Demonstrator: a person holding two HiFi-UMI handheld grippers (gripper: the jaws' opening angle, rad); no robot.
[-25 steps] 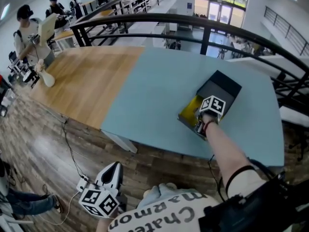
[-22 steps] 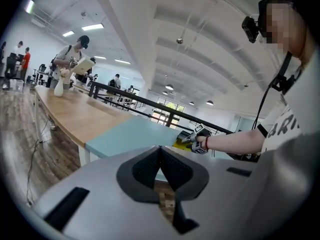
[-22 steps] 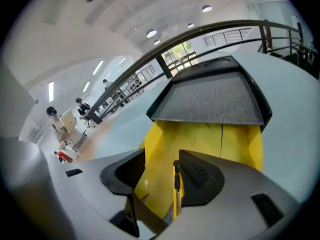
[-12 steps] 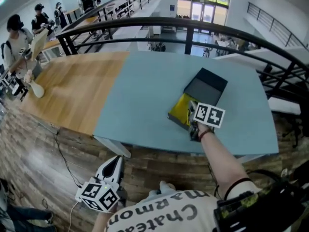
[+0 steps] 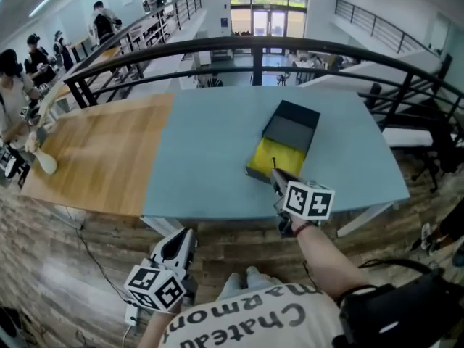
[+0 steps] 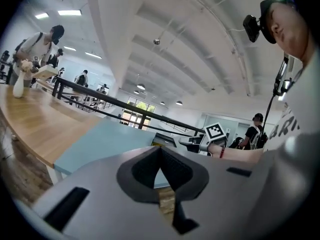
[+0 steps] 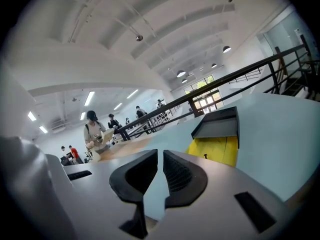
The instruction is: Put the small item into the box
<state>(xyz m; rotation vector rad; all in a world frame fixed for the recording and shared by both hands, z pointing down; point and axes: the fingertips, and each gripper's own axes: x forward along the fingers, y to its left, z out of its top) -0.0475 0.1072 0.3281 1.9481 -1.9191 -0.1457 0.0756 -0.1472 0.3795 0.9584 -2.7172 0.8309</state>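
Yellow lining shows inside the open box (image 5: 272,154), which lies on the blue part of the table (image 5: 210,158). Its dark lid (image 5: 291,125) lies at 1 o'clock from it and touches it. In the right gripper view a small dark item (image 7: 205,156) rests on the yellow floor of the box (image 7: 220,146), near its front edge. In the head view I cannot make the item out.

You hold your right gripper (image 5: 275,174) at 5 o'clock from the box, and it points toward the box. In the head view its tip appears over the near edge of the box. Its fingers (image 7: 180,174) have just been closing and are now pressed together, with only a thin slit left and nothing between them.

Your left gripper (image 5: 185,236) is at 7 o'clock in the head view, off the table and over the wooden floor (image 5: 72,267), and it points toward the table. Its fingers (image 6: 177,171) are also pressed together and pinch nothing. In its view the marker cube (image 6: 215,130) of the right gripper shows at 1 o'clock.

A black railing (image 5: 217,46) runs behind the table.
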